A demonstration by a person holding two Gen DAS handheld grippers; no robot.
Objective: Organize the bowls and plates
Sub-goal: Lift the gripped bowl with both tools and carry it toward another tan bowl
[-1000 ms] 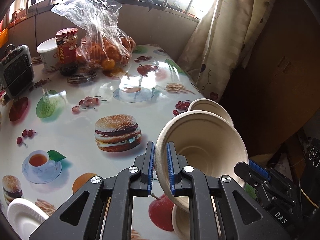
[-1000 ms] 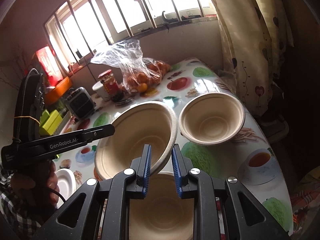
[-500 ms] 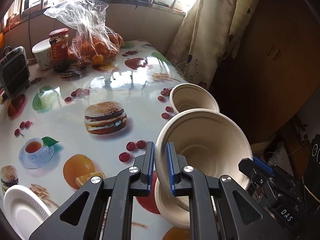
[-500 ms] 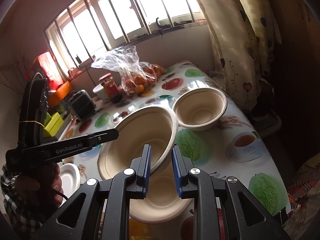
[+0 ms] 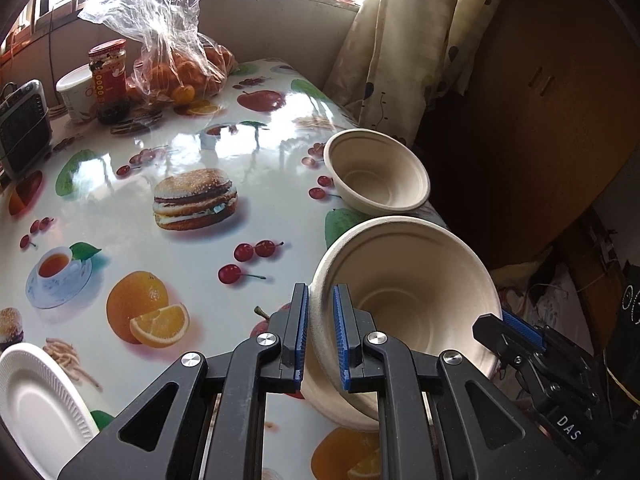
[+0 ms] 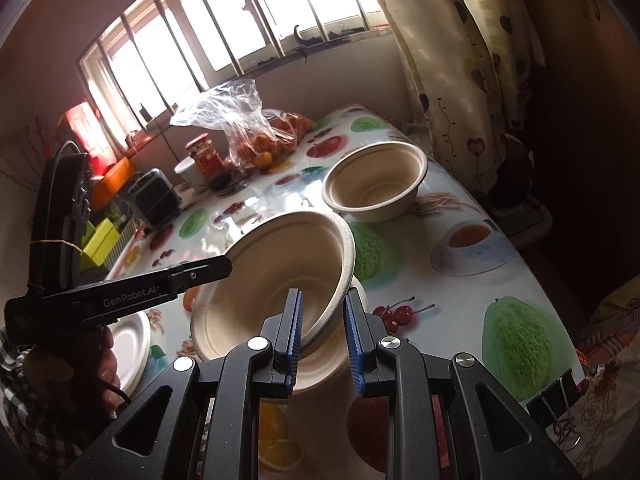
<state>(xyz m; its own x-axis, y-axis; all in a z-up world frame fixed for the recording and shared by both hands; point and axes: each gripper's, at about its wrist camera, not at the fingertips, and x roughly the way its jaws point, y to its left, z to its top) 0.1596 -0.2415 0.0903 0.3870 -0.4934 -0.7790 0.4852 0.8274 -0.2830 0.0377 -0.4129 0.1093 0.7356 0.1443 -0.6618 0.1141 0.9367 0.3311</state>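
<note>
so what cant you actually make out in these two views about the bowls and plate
- Bowl under the held bowl: mostly hidden by it in both views; a stack beneath cannot be ruled out.
- Right gripper: pads straddle the rim, contact unclear.
- White plate: cut by the left wrist view's edge.
- Far bowl: base hidden by its wall.

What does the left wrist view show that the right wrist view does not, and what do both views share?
Only the left wrist view shows the hamburger print on the tablecloth and the left gripper closed on the rim of the lifted bowl.

Only the right wrist view shows the window bars, the green guava print and the right gripper with its fingers astride that bowl's opposite rim, a gap still showing.

Both show the second bowl standing on the table, the bag of oranges, the red-lidded jar and the white plate.
</note>
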